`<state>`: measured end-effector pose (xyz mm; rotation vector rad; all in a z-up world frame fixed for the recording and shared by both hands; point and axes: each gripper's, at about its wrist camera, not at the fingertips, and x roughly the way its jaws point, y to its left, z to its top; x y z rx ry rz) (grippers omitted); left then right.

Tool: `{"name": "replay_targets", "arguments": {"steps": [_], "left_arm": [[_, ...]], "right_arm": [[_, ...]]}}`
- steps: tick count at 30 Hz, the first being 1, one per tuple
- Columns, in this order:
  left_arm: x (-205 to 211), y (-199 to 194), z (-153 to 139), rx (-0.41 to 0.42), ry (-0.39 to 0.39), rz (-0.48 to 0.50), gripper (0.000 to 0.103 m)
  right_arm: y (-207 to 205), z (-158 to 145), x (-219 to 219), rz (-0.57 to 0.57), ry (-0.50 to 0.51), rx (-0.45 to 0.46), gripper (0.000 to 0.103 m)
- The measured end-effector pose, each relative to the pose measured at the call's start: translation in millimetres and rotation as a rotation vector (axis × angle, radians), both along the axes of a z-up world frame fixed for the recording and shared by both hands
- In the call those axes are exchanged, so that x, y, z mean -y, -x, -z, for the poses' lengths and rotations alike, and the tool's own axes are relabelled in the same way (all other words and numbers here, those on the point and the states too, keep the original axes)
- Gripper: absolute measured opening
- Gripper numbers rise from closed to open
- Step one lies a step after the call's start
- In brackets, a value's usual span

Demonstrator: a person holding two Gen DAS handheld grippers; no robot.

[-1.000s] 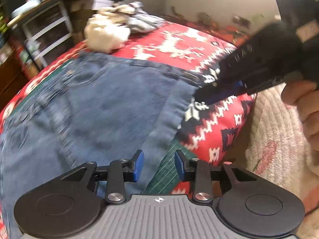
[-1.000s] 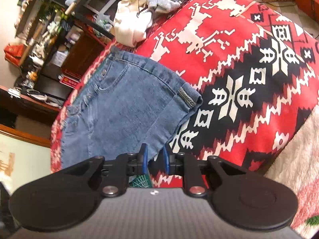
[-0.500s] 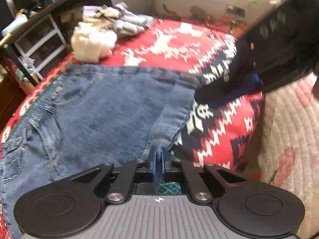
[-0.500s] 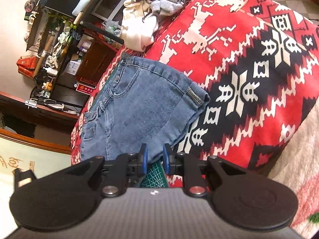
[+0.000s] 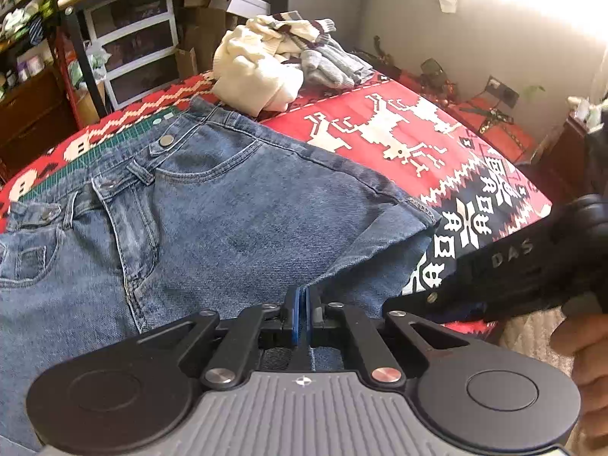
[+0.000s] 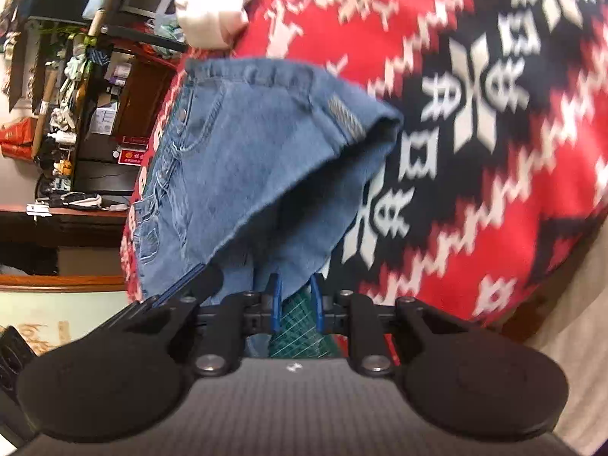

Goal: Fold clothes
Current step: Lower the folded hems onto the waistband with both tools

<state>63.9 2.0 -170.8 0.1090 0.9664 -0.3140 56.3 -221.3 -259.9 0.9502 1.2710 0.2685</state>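
Blue denim shorts lie flat on a red patterned blanket, waistband at the far left. My left gripper is shut on the near hem of the leg's top layer and holds it raised, so a dark gap shows under that layer. The right gripper stands open at the lower layer's hem, whose denim edge hangs by its left finger. Green mat shows between the fingers. From the left wrist view, the right gripper's black body comes in from the right, just beside the leg opening.
A pile of cream and grey clothes sits on the blanket beyond the waistband. Shelves and drawers stand behind it. The blanket's edge drops to a pale rug at the right, where a person's hand holds the right gripper.
My left gripper went from open to shut on the shorts' hem and has lifted the top layer. The right gripper has moved in close under the raised hem.
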Motion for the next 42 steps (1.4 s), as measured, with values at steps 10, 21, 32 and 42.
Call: {"name": "replay_targets", "arguments": {"steps": [10, 21, 32, 42], "left_arm": [[-2, 2, 1, -0.016, 0.024, 0.008, 0.003], [15, 20, 13, -0.039, -0.010, 0.081, 0.003], [0, 12, 5, -0.025, 0.033, -0.006, 0.003], [-4, 9, -2, -0.014, 0.044, -0.017, 0.003]], "right_arm": [[-18, 20, -25, 0.069, -0.013, -0.033, 0.008], [-9, 8, -21, 0.069, 0.026, -0.013, 0.000], [-35, 24, -36, 0.067, -0.047, -0.031, 0.013], [-34, 28, -36, 0.092, -0.037, -0.027, 0.030]]}}
